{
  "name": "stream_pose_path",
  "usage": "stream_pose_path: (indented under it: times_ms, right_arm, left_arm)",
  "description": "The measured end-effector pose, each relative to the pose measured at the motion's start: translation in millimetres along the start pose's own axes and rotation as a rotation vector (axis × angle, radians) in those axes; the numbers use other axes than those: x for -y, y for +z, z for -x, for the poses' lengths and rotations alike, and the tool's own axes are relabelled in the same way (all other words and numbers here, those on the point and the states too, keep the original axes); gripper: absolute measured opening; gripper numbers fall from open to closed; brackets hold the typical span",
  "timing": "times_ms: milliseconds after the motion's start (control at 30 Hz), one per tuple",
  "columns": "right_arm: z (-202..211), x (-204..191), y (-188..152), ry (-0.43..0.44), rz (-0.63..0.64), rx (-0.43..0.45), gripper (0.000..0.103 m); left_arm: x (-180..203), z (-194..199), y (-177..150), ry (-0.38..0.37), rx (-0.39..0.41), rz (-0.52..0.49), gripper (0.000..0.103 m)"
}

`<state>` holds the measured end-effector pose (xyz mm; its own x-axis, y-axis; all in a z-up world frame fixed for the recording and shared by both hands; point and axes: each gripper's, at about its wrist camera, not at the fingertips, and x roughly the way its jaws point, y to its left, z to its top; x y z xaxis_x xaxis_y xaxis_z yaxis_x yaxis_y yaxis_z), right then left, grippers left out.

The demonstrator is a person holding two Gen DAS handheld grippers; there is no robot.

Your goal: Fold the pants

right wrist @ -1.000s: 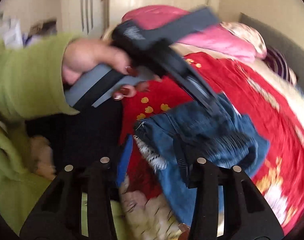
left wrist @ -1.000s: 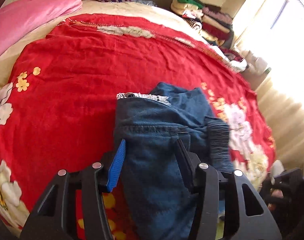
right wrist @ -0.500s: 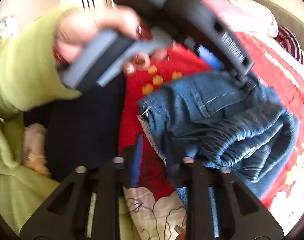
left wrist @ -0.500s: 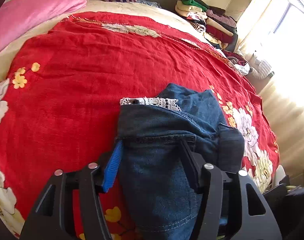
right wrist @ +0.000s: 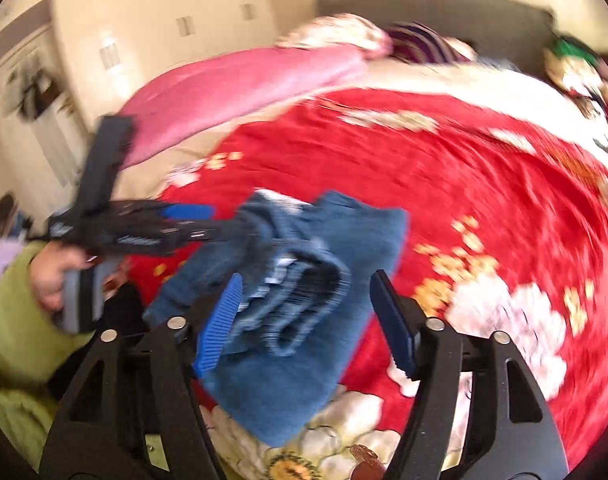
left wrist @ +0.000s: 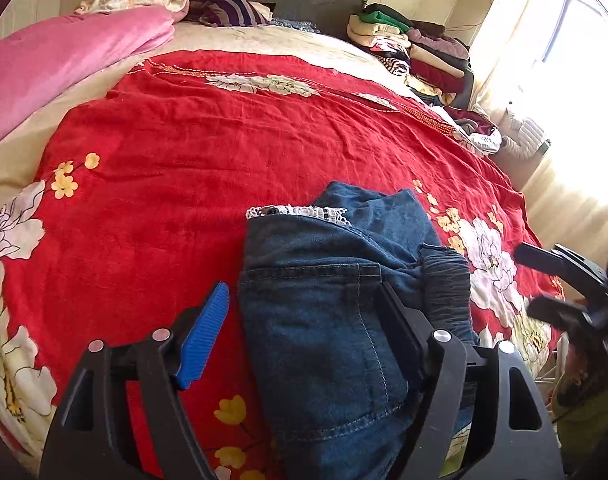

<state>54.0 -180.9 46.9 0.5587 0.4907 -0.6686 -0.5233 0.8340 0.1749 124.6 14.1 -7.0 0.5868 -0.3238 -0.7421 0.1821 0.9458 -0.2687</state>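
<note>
Blue denim pants [left wrist: 323, 308] lie folded in a compact bundle on the red floral bedspread [left wrist: 224, 140], with a white lace hem showing at the far end. My left gripper [left wrist: 300, 308] is open, its jaws straddling the near part of the bundle without clamping it. My right gripper [right wrist: 307, 304] is open just above the pants [right wrist: 304, 320], at the elastic waistband end. That view is motion-blurred. The left gripper [right wrist: 192, 222] shows there at the left, held by a hand in a green sleeve. The right gripper [left wrist: 559, 280] shows at the right edge of the left wrist view.
A pink quilt [left wrist: 64, 64] and pillows lie at the head of the bed. A stack of folded clothes [left wrist: 415, 52] sits at the far right corner near a bright curtained window [left wrist: 543, 40]. Wardrobe doors [right wrist: 144, 40] stand beyond the bed.
The right gripper opened and swung over to the waistband end of the bundle. The left gripper drew back slightly and stayed open around the pants, which settled flatter on the bedspread.
</note>
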Motion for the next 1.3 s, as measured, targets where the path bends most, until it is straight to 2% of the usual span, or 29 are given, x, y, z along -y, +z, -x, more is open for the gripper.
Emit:
stream_pose_path:
  times_ms: [200,467,533,567,600,767,800,833,867,900,967,1067,1300]
  right_arm:
    - [-28.6,22.8,-10.2,-0.029,-0.108,-0.093,0.07]
    - [-68.7,30.9,-27.1,0.032,-0.216,-0.197,0.074]
    - [-79.0,32.2,-32.1,0.064,-0.235,-0.206,0.08]
    - [-83.2,32.9,-33.3,0.072,-0.237,-0.204,0.083]
    - [-85.2,32.8,-33.2,0.08,-0.238,-0.197,0.084]
    - [-92.7,27.8,-31.4,0.098,-0.187,-0.162,0.086]
    - [-93.3,27.0,-30.8,0.1,-0.176,-0.159,0.084]
    - [-93.3,24.4,-29.9,0.107,-0.162,-0.157,0.071]
    - [-92.8,21.6,-27.9,0.132,-0.145,-0.155,0.046]
    - [-95.3,18.8,-25.5,0.158,-0.136,-0.157,0.039]
    - [-95.8,9.7,-21.7,0.159,-0.105,-0.157,0.035]
    - [-85.8,1.2,-11.2,0.158,-0.073,-0.123,0.025]
    - [-76.8,-5.6,37.9,0.15,0.011,-0.014,0.025]
  left_arm:
    - [-0.3,-1.1,-6.3,0.019,-0.007,-0.011,0.075]
    - [-7.7,-13.6,-17.6,0.024,-0.048,0.009,0.075]
    - [-9.7,-17.2,-19.3,0.018,-0.054,0.017,0.076]
    - [-11.1,-19.5,-20.0,0.016,-0.058,0.024,0.084]
    - [-11.2,-21.1,-20.5,0.011,-0.061,0.028,0.086]
    - [-6.8,-28.9,-22.1,-0.027,-0.065,0.026,0.085]
    - [-5.1,-29.9,-22.7,-0.032,-0.066,0.025,0.083]
    - [-3.5,-31.0,-22.8,-0.051,-0.064,0.026,0.069]
    - [-2.4,-31.5,-22.3,-0.06,-0.063,0.032,0.064]
    - [-0.7,-31.3,-21.9,-0.055,-0.062,0.03,0.063]
    - [3.5,-28.2,-20.5,-0.043,-0.054,0.012,0.055]
    - [5.0,-19.1,-13.9,-0.05,-0.035,0.013,0.05]
    - [2.5,-3.1,27.4,-0.03,0.042,0.001,0.048]
